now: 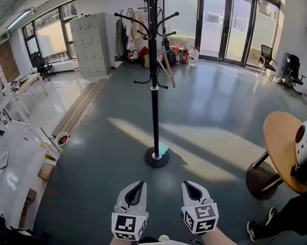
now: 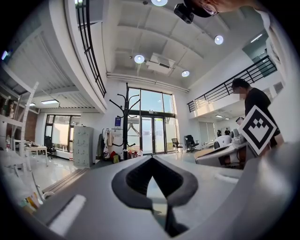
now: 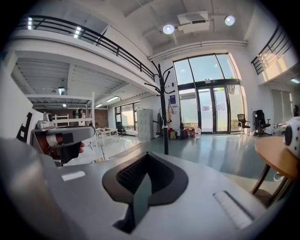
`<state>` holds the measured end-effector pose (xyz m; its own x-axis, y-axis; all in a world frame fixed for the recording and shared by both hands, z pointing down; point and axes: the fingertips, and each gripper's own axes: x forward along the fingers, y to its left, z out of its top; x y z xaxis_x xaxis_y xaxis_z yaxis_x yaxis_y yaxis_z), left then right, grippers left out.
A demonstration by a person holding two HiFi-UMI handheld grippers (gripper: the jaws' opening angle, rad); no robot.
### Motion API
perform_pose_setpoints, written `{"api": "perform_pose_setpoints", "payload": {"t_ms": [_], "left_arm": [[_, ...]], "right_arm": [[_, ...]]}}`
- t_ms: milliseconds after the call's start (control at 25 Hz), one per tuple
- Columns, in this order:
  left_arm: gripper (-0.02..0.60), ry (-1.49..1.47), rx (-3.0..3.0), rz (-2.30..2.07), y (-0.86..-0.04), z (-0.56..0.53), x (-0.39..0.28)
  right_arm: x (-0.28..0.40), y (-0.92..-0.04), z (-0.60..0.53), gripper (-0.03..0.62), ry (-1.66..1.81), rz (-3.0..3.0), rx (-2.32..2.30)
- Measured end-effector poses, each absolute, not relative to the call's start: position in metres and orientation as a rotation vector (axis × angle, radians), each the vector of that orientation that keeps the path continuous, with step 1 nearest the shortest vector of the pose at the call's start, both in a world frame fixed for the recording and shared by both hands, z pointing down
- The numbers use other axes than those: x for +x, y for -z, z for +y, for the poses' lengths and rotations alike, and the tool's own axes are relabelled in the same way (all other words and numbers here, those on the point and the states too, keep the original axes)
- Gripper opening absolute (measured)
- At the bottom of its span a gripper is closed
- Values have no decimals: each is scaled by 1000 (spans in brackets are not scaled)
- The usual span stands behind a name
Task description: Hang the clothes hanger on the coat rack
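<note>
Left gripper [image 1: 141, 185] and right gripper [image 1: 185, 184] low in the head view, side by side and apart, both pinched fully closed with nothing between the pads, noses aimed across the floor toward the rack. Ahead, wide grey floor [image 1: 217, 114] with bright window patches, glass doors [image 1: 225, 22] behind. Well apart from both grippers, black coat rack [image 1: 153, 92] on a round foot, curved arms at several heights. Off to the right, round wooden table [image 1: 279, 145] carrying a white rounded device [image 1: 306, 140], with a person's dark leg and shoe [image 1: 256, 228] below it. Against the back wall, grey locker cabinet [image 1: 91, 44]. Clothes hanger [image 1: 165, 65] apparently on the rack already: pale wooden shape dangling askew just right of the pole from a mid-height arm; too small to confirm depth of hook seating. Smallest, a pale green object [image 1: 162, 148] resting on the rack's foot. Judged done or nearly so. Possible trouble from here: could slide off the arm if caught only by the hook's tip; could be knocked loose by a closed gripper brushing past; might rock the whole rack with any bump to the pole, given that small foot. Before any re-seating, open the jaws first, then approach slowly from below the arm.
</note>
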<state>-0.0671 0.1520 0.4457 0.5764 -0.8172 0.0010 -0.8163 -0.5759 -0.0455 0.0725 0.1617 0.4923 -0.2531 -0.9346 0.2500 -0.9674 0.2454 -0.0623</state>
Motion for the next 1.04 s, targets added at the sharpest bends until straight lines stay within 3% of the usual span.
{"api": "perform_pose_setpoints", "payload": {"t_ms": [1040], "left_arm": [[0, 12, -2763, 1407, -440, 155, -65]], "right_arm": [[73, -484, 167, 25, -310, -2343, 1839]]}}
